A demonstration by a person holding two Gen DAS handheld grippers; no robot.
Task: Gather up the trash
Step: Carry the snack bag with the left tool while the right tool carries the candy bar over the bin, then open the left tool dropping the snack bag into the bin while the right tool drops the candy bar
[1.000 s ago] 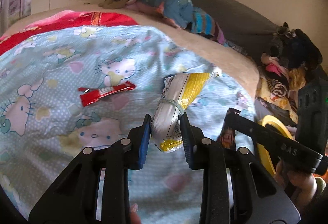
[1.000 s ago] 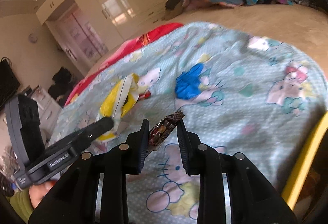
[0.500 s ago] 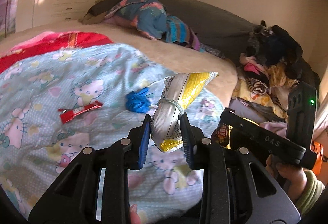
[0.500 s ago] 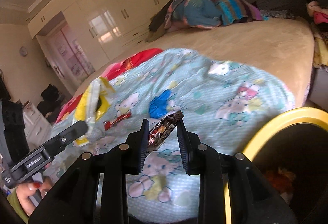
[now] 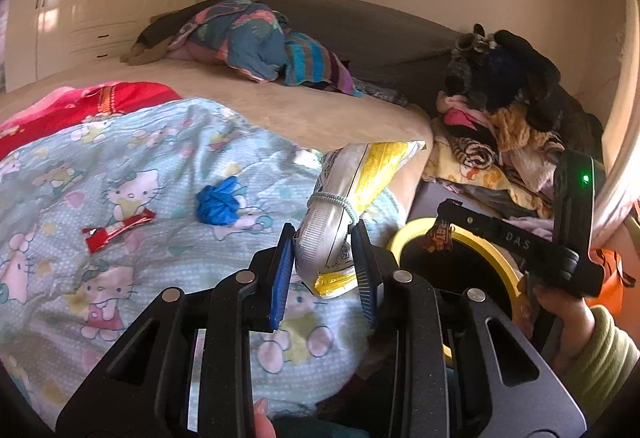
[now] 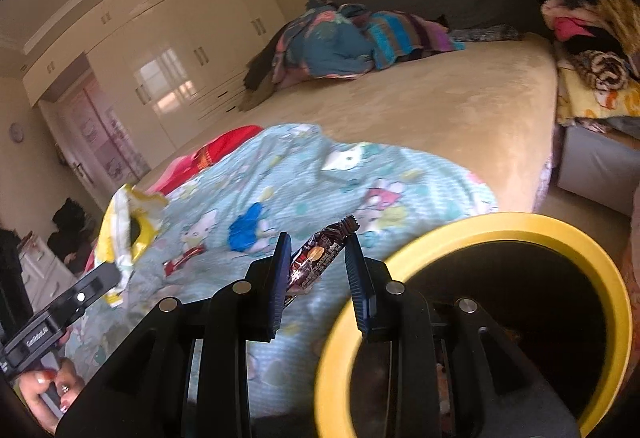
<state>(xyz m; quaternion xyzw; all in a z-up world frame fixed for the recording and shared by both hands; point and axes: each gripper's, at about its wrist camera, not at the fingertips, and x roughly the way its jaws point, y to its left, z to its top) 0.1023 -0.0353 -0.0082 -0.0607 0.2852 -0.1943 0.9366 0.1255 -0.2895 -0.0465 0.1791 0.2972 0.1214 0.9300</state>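
My left gripper (image 5: 323, 262) is shut on a white and yellow snack bag (image 5: 347, 197) tied with a band, held above the blanket's edge. My right gripper (image 6: 318, 270) is shut on a brown candy wrapper (image 6: 320, 258), next to the yellow-rimmed bin (image 6: 520, 226). In the left wrist view the right gripper holds the wrapper (image 5: 440, 236) over the bin's rim (image 5: 404, 238). A red wrapper (image 5: 118, 230) and a crumpled blue piece (image 5: 218, 199) lie on the Hello Kitty blanket (image 5: 120, 157). Both also show in the right wrist view, the blue piece (image 6: 246, 228) and the red wrapper (image 6: 184, 258).
The bin stands on the floor beside the bed's corner. A heap of clothes (image 5: 504, 117) sits on a box behind it. Bundled bedding (image 5: 256, 41) lies at the bed's far side. Wardrobes (image 6: 180, 49) line the far wall.
Both grippers have drawn back from the blanket toward the bin at the bed's corner, each still holding its trash. The bin's mouth now fills the right wrist view's lower right.
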